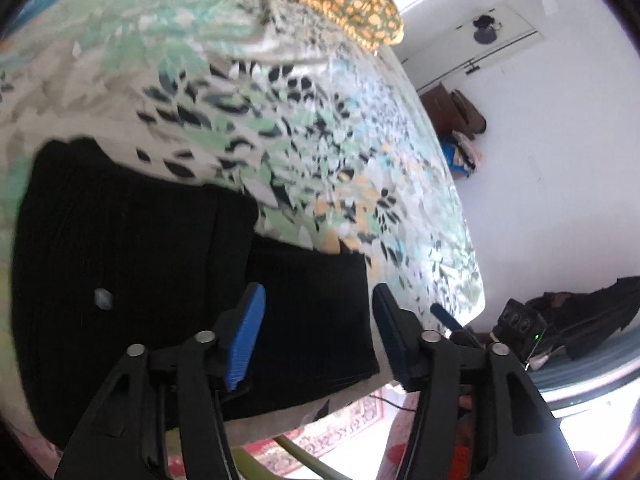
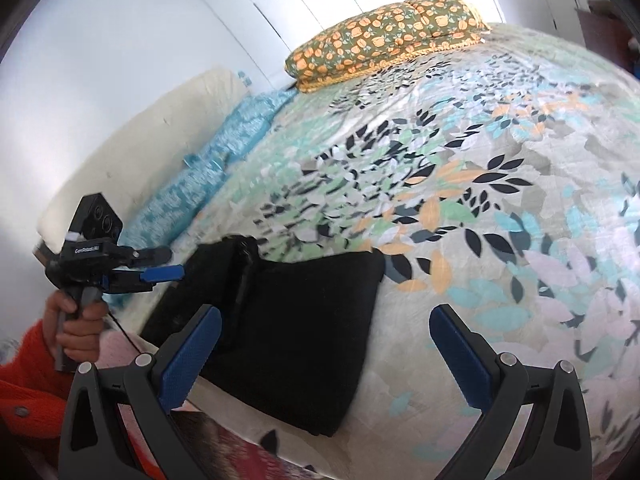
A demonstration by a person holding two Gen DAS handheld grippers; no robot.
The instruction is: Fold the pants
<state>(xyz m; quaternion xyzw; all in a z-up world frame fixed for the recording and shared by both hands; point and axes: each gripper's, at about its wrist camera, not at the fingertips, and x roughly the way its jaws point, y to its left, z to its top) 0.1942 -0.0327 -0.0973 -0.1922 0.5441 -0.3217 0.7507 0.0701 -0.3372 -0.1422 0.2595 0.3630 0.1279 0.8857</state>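
Observation:
The black pants [image 1: 160, 272] lie folded into a compact stack near the bed's edge on the leaf-print bedspread [image 1: 280, 112]. They also show in the right wrist view [image 2: 296, 328]. My left gripper [image 1: 318, 300] is open and empty, hovering just above the stack's right part. It also shows in the right wrist view [image 2: 160, 266], held by a hand at the left, its fingers pointing toward the pants. My right gripper [image 2: 324, 324] is open and empty, hovering over the stack's right edge. It also shows at the right of the left wrist view [image 1: 444, 316].
A green and orange floral pillow [image 2: 384, 36] lies at the head of the bed. A blue patterned blanket [image 2: 216, 160] runs along the bed's far side by a white wall. A patterned rug [image 1: 332, 432] covers the floor below the bed's edge. Dark clothes [image 1: 592, 316] lie off to the right.

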